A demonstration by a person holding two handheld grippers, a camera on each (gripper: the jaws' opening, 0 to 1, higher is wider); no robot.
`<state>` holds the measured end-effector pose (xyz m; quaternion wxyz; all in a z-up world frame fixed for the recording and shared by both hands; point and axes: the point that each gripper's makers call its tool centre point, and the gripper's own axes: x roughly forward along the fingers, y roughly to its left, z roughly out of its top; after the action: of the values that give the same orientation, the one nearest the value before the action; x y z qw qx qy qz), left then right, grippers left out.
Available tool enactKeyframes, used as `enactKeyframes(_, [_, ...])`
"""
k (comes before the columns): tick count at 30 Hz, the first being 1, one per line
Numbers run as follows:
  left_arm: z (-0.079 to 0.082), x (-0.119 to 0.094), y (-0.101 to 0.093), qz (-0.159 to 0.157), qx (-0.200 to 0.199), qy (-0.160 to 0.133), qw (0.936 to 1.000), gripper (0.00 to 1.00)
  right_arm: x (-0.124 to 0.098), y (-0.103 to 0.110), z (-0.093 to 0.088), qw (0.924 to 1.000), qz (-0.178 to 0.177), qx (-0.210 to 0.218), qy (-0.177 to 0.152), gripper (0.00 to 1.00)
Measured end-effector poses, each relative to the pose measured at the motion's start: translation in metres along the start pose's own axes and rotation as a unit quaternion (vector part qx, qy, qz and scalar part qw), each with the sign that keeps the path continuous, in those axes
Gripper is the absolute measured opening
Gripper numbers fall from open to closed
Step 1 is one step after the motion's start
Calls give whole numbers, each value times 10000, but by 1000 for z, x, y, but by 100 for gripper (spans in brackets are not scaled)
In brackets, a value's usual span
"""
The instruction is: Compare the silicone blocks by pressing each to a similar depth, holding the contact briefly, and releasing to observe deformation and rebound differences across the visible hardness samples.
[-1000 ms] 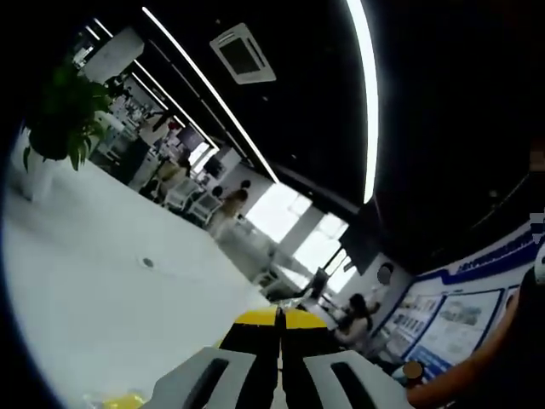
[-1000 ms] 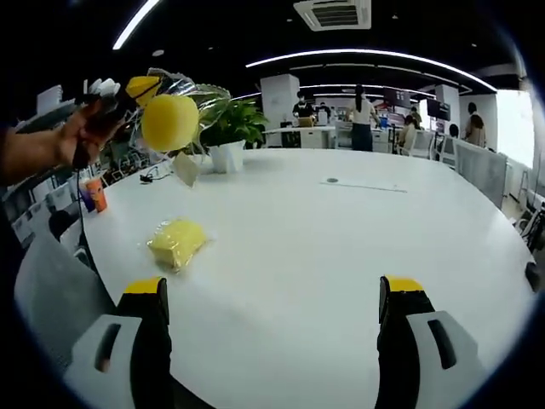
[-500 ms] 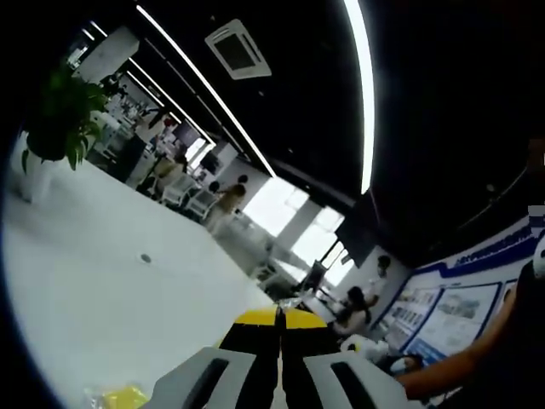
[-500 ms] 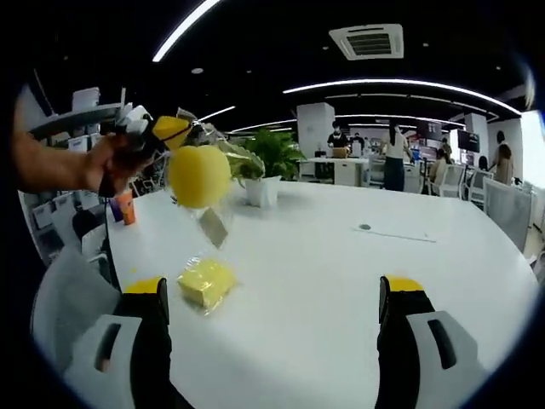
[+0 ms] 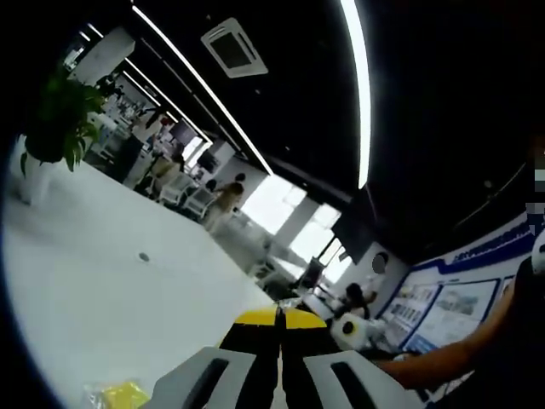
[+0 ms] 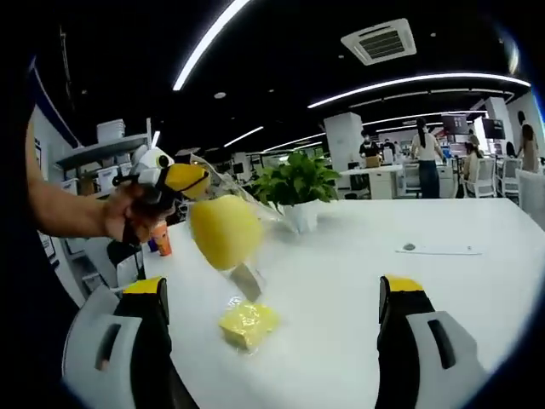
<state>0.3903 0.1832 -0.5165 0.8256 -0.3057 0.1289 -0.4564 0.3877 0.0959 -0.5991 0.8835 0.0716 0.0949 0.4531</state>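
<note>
My left gripper (image 5: 278, 317) has its yellow-tipped jaws pressed together. In the right gripper view the left gripper (image 6: 186, 179), held in a person's hand (image 6: 128, 213), is shut on the top of a clear plastic bag. A rounded yellow silicone block (image 6: 223, 230) hangs in that bag above the table. A second yellow block in a wrapper (image 6: 249, 324) lies on the white table (image 6: 358, 307) below it, also seen as the wrapped block (image 5: 119, 394). My right gripper (image 6: 274, 294) is open, its jaws wide apart and nothing between them.
A potted plant (image 6: 298, 183) stands farther back on the table, also seen as the plant (image 5: 60, 111). An orange cup (image 6: 162, 239) sits near the table's left edge, and a thin sheet (image 6: 438, 250) lies to the right. People and desks fill the background.
The right gripper view has swung and come nearer the block on the table. The left gripper and its hanging bagged block now sit closer and lower in that view. The left jaws stay shut.
</note>
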Motion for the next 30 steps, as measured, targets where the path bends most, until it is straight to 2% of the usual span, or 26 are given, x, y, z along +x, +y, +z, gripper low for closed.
enactKeyframes(5, [-2,2,-3,-38,-46,10,10000,0,8,3,10,9996,198,12,-198,96])
enactKeyframes(11, [-4,5,-6,-96,-106,30,9999,0,16,8,12,9988,423,-3,-230,96])
enactKeyframes(14, [-4,5,-9,-141,-136,39,9998,0,20,9,17,9982,515,51,-316,90])
enactKeyframes(17, [-2,5,-10,-209,-195,16,9996,0,25,13,18,9974,654,74,-298,89])
enactKeyframes(20, [-1,5,-11,-257,-221,0,9994,0,29,18,17,9965,796,53,-251,81])
enactKeyframes(25, [-1,6,-13,-323,-284,16,9991,0,35,26,23,9939,1031,137,-379,70])
enactKeyframes(30, [-4,9,-15,-362,-313,40,9988,0,40,29,26,9912,1166,339,-526,64])
